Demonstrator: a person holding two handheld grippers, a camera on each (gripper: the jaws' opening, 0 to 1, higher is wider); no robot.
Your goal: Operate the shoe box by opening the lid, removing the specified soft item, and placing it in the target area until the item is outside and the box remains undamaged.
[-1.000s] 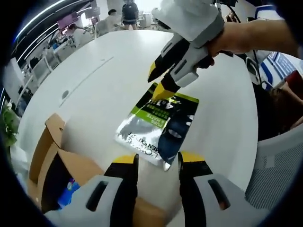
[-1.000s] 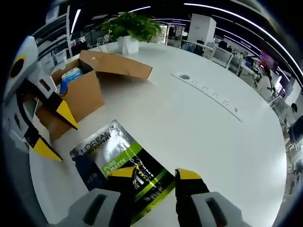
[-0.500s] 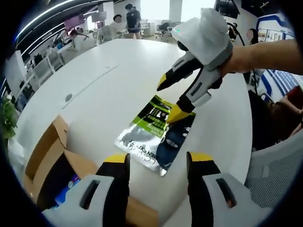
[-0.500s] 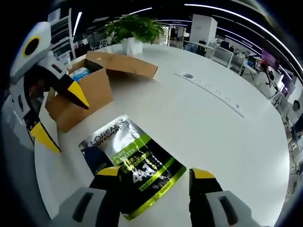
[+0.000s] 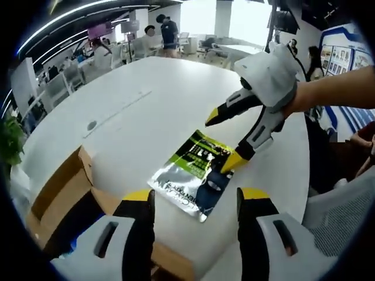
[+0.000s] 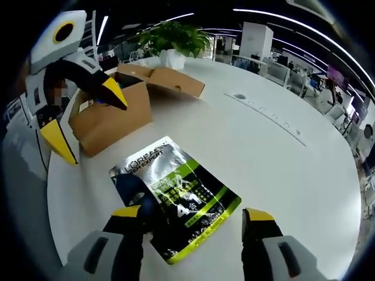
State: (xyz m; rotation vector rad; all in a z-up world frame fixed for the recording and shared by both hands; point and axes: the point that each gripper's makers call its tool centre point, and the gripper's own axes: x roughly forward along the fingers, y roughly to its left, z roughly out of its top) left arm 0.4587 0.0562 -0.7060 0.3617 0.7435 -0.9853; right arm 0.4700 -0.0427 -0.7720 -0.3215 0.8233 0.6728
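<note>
On the white table (image 6: 281, 170), the "L'ORÉAL" "PURE" pouch (image 6: 176, 199) lies flat; both hand-held grippers (image 5: 193, 202) (image 6: 193, 213) gape, holding nothing.

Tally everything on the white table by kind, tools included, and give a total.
Foil pouch: 1
Cardboard shoe box: 1
Potted plant: 1
Tools, left tool and right tool, both open: 2
Total: 5

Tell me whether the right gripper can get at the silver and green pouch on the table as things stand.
Probably yes. The pouch lies flat on the white table, just ahead of the right gripper, whose jaws stand open. Nothing lies between them, and the left gripper is off to the side by the cardboard box.
</note>
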